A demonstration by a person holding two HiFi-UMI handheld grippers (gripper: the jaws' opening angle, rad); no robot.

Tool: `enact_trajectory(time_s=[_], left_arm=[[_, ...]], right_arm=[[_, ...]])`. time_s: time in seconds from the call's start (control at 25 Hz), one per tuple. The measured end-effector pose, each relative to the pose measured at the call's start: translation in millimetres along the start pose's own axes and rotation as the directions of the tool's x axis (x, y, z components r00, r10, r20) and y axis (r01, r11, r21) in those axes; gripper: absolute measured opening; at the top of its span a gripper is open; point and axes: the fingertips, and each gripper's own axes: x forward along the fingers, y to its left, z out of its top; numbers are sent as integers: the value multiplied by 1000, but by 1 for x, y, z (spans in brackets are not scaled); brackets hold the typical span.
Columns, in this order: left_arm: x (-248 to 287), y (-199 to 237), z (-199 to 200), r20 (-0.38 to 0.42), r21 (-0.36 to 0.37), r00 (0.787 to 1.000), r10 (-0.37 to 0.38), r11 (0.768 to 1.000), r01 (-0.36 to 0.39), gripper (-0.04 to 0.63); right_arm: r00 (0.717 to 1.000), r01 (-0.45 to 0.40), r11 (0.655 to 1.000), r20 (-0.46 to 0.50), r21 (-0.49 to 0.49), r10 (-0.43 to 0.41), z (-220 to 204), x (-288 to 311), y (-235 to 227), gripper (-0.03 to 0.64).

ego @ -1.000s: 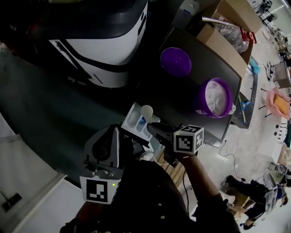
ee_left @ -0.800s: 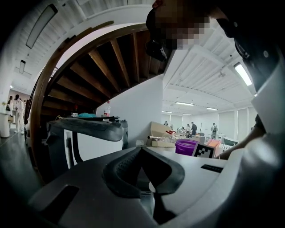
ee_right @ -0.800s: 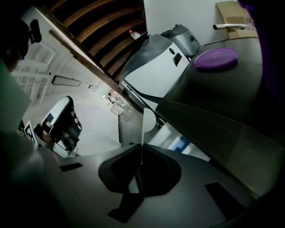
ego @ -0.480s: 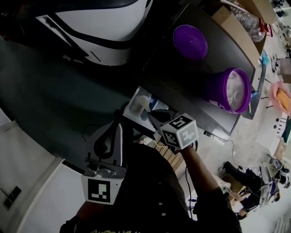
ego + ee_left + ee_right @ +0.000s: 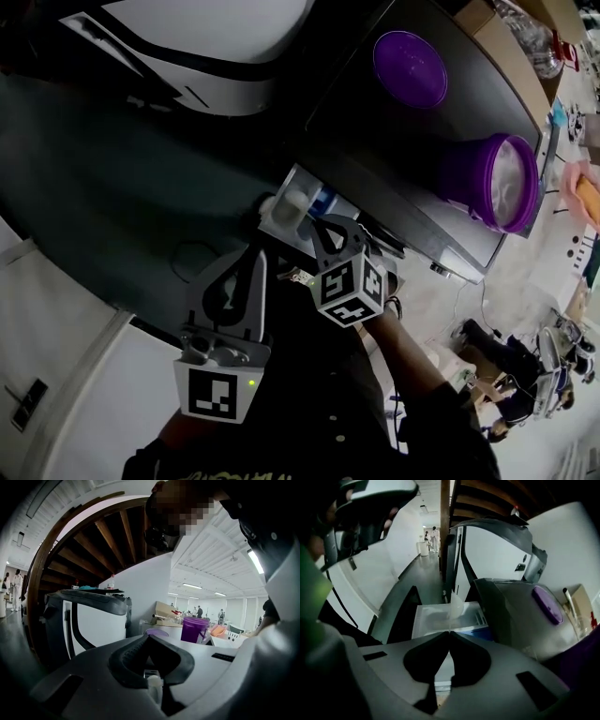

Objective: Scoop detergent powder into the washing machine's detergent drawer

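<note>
Below the edge of the dark washing machine top, in the head view, the open white plastic detergent drawer (image 5: pixel 271 208) has the small translucent white plastic scoop (image 5: pixel 296 199) right over it, held by the right hand-held gripper (image 5: pixel 317 225). The round purple tub of white powder (image 5: pixel 467 176) stands uncovered on the machine top, its flat purple lid (image 5: pixel 410 67) well apart. The left hand-held gripper (image 5: pixel 253 258) hangs near the drawer. In the left gripper view its jaws are pressed together on nothing. In the right gripper view the jaws pinch the scoop's handle, the cup tilted above the drawer's pale compartment. The tipping step looks to be in hand; whether any powder has landed cannot be told, and emptying the scoop and shutting the drawer seem left
</note>
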Motion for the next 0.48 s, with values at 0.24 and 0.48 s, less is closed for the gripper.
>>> enact_trajectory(time_s=[0.24, 0.48], left_arm=[[2, 3, -7, -15, -7, 1000, 3, 1000, -3, 15], [1, 3, -11, -26, -4, 1000, 7, 1000, -7, 15]], right_arm=[[987, 158, 958, 0, -238, -163, -2, 4, -2, 32], [943, 323, 850, 63, -416, -327, -5, 3, -14, 32]])
